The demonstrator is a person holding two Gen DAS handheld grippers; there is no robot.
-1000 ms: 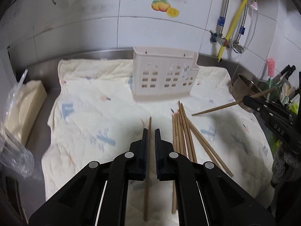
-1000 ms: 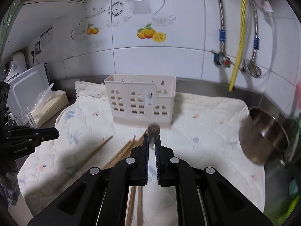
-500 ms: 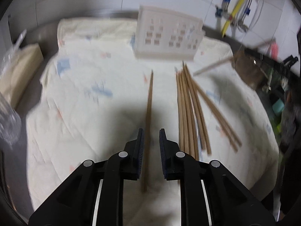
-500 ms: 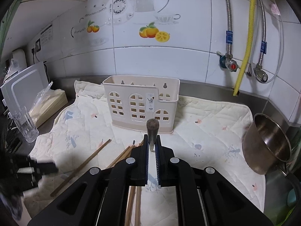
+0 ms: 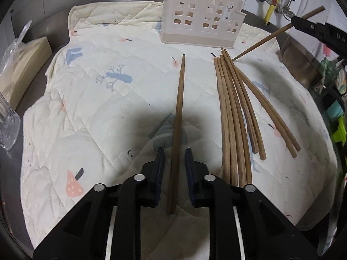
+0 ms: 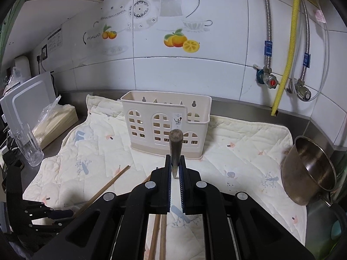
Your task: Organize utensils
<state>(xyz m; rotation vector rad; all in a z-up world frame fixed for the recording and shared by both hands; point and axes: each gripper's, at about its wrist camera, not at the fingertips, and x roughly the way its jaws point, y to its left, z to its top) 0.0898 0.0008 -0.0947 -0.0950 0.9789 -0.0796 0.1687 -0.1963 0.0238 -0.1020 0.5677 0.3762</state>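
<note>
A single wooden chopstick (image 5: pixel 179 117) lies on the quilted cloth (image 5: pixel 97 108), pointing at the cream utensil holder (image 5: pixel 203 26). My left gripper (image 5: pixel 174 153) is low over its near end with one pad on each side. The jaws are closing, and a small gap still shows on both sides. Several more chopsticks (image 5: pixel 234 119) lie bundled to the right. My right gripper (image 6: pixel 176 169) is shut on another chopstick (image 6: pixel 176 138), whose butt end points toward the holder (image 6: pixel 164 121). From the left wrist view that held chopstick (image 5: pixel 277 32) slants down toward the cloth.
A steel bowl (image 6: pixel 308 173) stands at the cloth's right edge. On the left are a clear glass (image 6: pixel 30 149), a bagged pale block (image 5: pixel 21 65) and a white board (image 6: pixel 26 99). Pipes and valves (image 6: pixel 269 80) run down the tiled wall behind.
My left gripper has dropped toward the cloth and tipped downward, and its jaws have parted to straddle the single chopstick. My right gripper holds its chopstick in nearly the same place.
</note>
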